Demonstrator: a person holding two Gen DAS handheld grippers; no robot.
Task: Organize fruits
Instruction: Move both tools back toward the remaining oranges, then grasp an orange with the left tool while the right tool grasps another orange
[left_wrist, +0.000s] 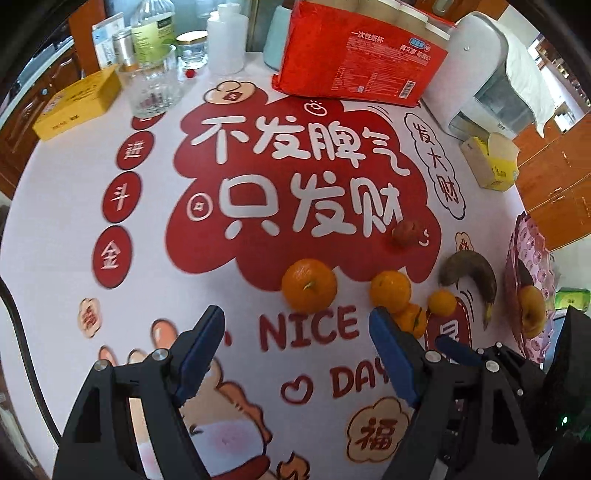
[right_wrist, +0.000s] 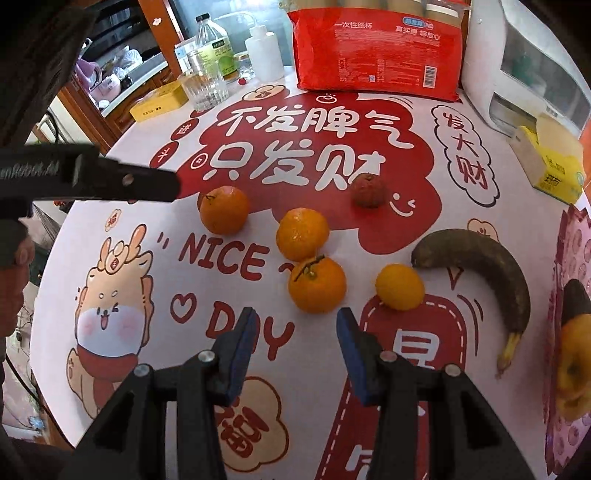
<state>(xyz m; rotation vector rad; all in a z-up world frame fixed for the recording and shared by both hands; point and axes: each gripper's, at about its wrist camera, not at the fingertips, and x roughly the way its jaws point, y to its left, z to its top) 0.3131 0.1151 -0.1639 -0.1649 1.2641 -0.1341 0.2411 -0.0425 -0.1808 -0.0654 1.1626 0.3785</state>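
fruit loose on the table, both grippers empty

four oranges, a small red fruit (right_wrist: 365, 190) and a blackened banana (right_wrist: 480, 266) lay scattered on the printed tablecloth (right_wrist: 155, 206), with the pink dish (right_wrist: 570, 258) at the right edge already holding a yellow fruit (right_wrist: 572, 373). the left gripper (left_wrist: 297, 325) stood wide with nothing between its fingers, just short of the left-most orange (left_wrist: 309, 283). the right gripper (right_wrist: 295, 325) was narrower, also empty, right in front of the stemmed orange (right_wrist: 317, 285).

the oranges looked light, firm and round, likely to roll; a hold across the widest part would suit. the banana seemed overripe and soft, so a gentle pinch at mid-length, or by the stem end, seemed safer.
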